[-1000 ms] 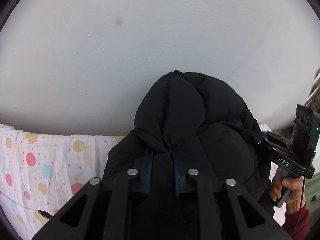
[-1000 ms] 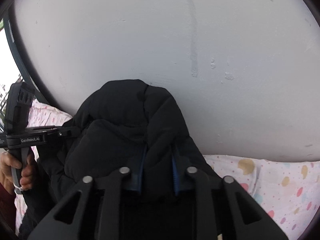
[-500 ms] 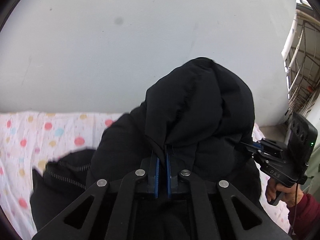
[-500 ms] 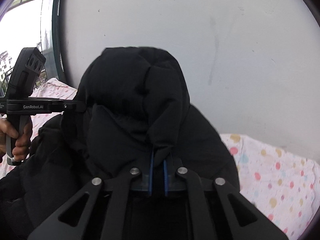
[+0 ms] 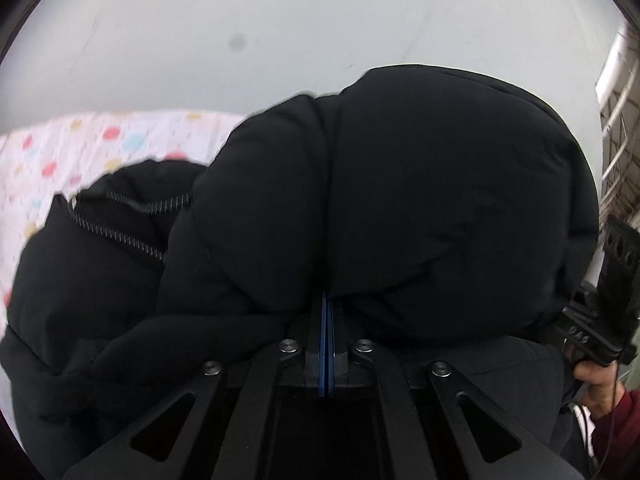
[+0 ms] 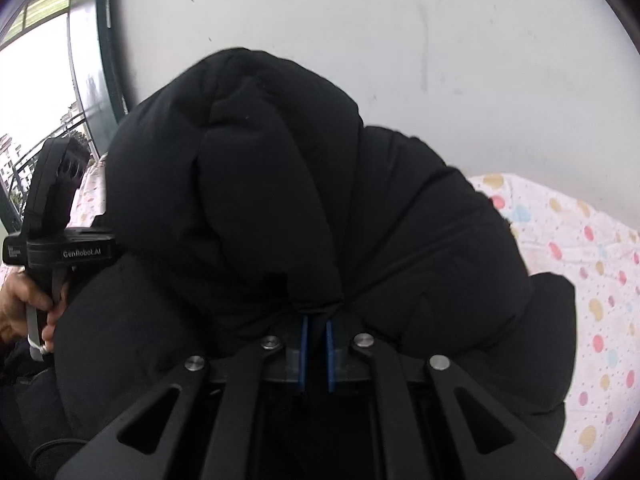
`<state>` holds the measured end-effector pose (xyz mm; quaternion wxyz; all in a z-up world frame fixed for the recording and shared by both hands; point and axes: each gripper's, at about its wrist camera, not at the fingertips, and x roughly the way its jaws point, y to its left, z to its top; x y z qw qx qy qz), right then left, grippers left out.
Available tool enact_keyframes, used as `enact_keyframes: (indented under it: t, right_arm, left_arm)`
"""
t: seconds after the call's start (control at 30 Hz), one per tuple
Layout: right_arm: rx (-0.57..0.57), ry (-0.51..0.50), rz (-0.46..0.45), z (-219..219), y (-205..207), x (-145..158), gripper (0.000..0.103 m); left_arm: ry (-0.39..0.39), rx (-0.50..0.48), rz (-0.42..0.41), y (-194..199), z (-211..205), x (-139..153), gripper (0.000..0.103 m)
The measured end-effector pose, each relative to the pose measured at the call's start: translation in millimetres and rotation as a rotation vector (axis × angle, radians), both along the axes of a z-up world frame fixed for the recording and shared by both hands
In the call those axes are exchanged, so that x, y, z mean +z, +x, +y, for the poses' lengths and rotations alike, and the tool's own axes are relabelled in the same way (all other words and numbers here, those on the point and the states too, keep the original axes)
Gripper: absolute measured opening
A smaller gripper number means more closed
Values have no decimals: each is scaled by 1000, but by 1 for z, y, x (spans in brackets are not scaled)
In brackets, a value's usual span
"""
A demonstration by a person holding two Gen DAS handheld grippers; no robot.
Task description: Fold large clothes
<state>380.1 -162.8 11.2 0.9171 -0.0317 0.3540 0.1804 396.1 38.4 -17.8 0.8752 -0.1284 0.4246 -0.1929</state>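
A black puffer jacket (image 5: 420,208) fills most of both views, bunched up over a polka-dot sheet (image 5: 80,148). My left gripper (image 5: 325,304) is shut on a fold of the jacket, its blue pads pressed together with fabric bulging over the tips. In the right wrist view the jacket (image 6: 280,200) bulges up the same way, and my right gripper (image 6: 316,320) is shut on another fold, the pad tips buried in fabric. A zipper (image 5: 120,220) runs across the jacket's lower left part. Each gripper shows at the edge of the other's view, held by a hand.
A pale wall (image 5: 280,20) rises behind the bed. The dotted sheet (image 6: 580,280) extends to the right. A window with a dark frame (image 6: 92,60) stands at the left, and a metal rack (image 5: 616,120) at the far right. A hand in a red sleeve (image 5: 608,400) holds the right gripper.
Both grippers closed on the jacket and carried it forward and down, so the bunched fabric looms larger. More of the zipper and the jacket's lower part came into view on the sheet.
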Motion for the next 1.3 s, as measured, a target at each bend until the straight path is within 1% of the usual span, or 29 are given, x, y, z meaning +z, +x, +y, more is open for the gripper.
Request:
enact_keyframes:
  t: [0.07, 0.13, 0.2, 0.27, 0.33, 0.37, 0.43, 0.5, 0.53, 0.57, 0.6, 0.63, 0.67, 0.73, 0.77, 0.8, 0.83, 0.87, 0.9, 0.93, 0.97, 1.0, 1.07, 1.13, 1.23, 1.3]
  right_arm:
    - [-15, 2, 21, -3, 6, -4, 7]
    - [-26, 32, 34, -7, 7, 2, 7]
    - [-28, 54, 24, -12, 3, 13, 9]
    - [-14, 14, 1, -10, -2, 21, 9]
    - [-2, 0, -4, -13, -6, 27, 9]
    - [2, 2, -3, -15, -8, 30, 9]
    - [8, -1, -8, -26, -18, 30, 9]
    - [5, 13, -5, -39, -27, 34, 9]
    - [2, 20, -8, -46, -35, 37, 9]
    - [3, 30, -15, -50, -42, 41, 9]
    - [5, 48, -35, -56, -48, 50, 9]
    - [2, 58, -51, -62, -54, 55, 9]
    - [-2, 73, -74, -66, -57, 62, 9]
    - [-21, 98, -117, -66, -49, 81, 9]
    - [-29, 113, -141, -68, -39, 94, 9]
    - [-42, 122, -158, -67, -19, 107, 10]
    - [-63, 130, -172, -65, -8, 113, 11]
    - [-85, 153, -185, -67, 10, 119, 22]
    - [-108, 169, -187, -66, 27, 122, 56]
    - [-133, 172, -183, -61, 42, 123, 78]
    - [-161, 181, -180, -65, 56, 124, 93]
    - [-182, 205, -186, -66, 70, 125, 93]
    - [-198, 230, -163, -59, 101, 122, 93]
    - [-208, 211, -130, -54, 125, 116, 93]
    - [-222, 194, -57, -48, 150, 105, 93]
    - [-224, 184, 16, -34, 158, 90, 93]
  left_arm:
    - [7, -1, 19, 0, 0, -2, 0]
    - [26, -15, 9, -5, -1, 1, 0]
    - [-11, -18, 3, -8, 2, 7, 0]
    - [-60, -16, 3, -8, 9, 14, 0]
    - [-81, -22, -24, -13, 14, 26, 0]
    - [-82, -27, -47, -19, 17, 36, 0]
    - [-82, -25, -77, -23, 25, 49, 0]
    - [-87, -9, -110, -31, 33, 71, 3]
    - [-78, 4, -134, -31, 38, 84, 6]
    - [-73, 12, -148, -32, 40, 89, 23]
    - [-64, 35, -160, -27, 43, 100, 57]
    - [-60, 56, -165, -20, 46, 108, 71]
    - [-60, 89, -187, -8, 47, 121, 79]
    - [-69, 95, -209, 18, 45, 136, 80]
    - [-87, 99, -189, 39, 44, 141, 80]
    - [-114, 116, -168, 59, 41, 144, 80]
    - [-134, 118, -164, 73, 38, 145, 80]
    - [-160, 105, -131, 98, 32, 142, 80]
    - [-178, 113, -87, 115, 28, 136, 79]
    - [-201, 113, -51, 127, 23, 131, 79]
    - [-227, 85, -6, 140, 16, 123, 77]
    - [-232, 53, 16, 147, 7, 117, 75]
    - [-209, -6, 26, 151, -10, 110, 75]
    - [-190, -65, 36, 147, -22, 104, 75]
    - [-147, -133, 41, 128, -27, 101, 74]
    - [-122, -169, 39, 113, -23, 101, 74]
